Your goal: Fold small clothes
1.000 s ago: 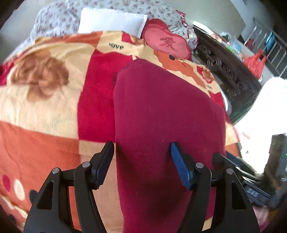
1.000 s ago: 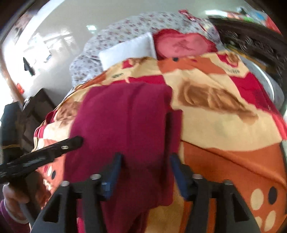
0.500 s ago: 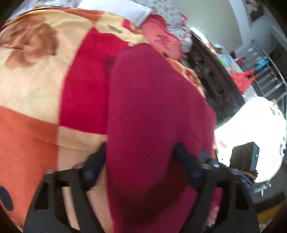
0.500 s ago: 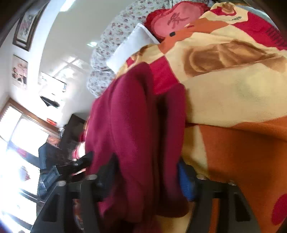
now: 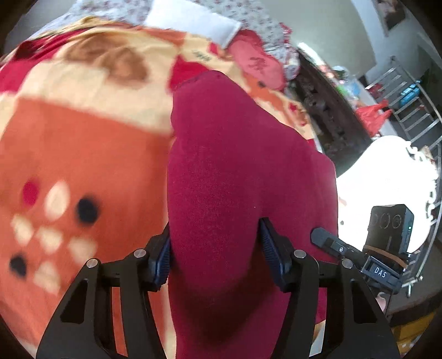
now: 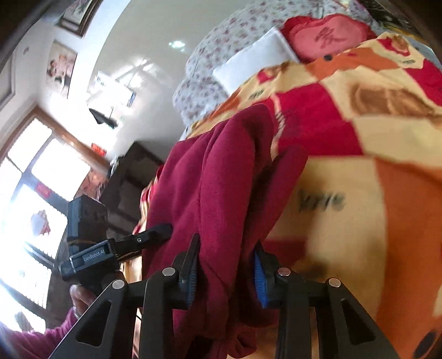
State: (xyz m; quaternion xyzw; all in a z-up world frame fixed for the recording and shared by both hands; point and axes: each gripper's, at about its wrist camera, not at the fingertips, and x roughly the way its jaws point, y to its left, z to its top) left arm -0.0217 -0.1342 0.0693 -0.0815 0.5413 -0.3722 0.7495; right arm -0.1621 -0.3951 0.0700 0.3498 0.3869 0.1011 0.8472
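Observation:
A dark red garment is held up off the patterned blanket on the bed. My left gripper is shut on its near edge, with thick cloth bunched between the blue pads. My right gripper is shut on the same garment, which hangs in folds from its jaws. In the left wrist view the right gripper shows at the right edge of the cloth. In the right wrist view the left gripper shows at the cloth's left side.
A white pillow, a red heart cushion and a floral quilt lie at the bed's head. A dark carved wooden bed frame runs along the right side. A dark cabinet stands by the window.
Both grippers have closed on the garment's near edge and lifted it off the blanket. The cloth now hangs bunched, and both cameras have tilted.

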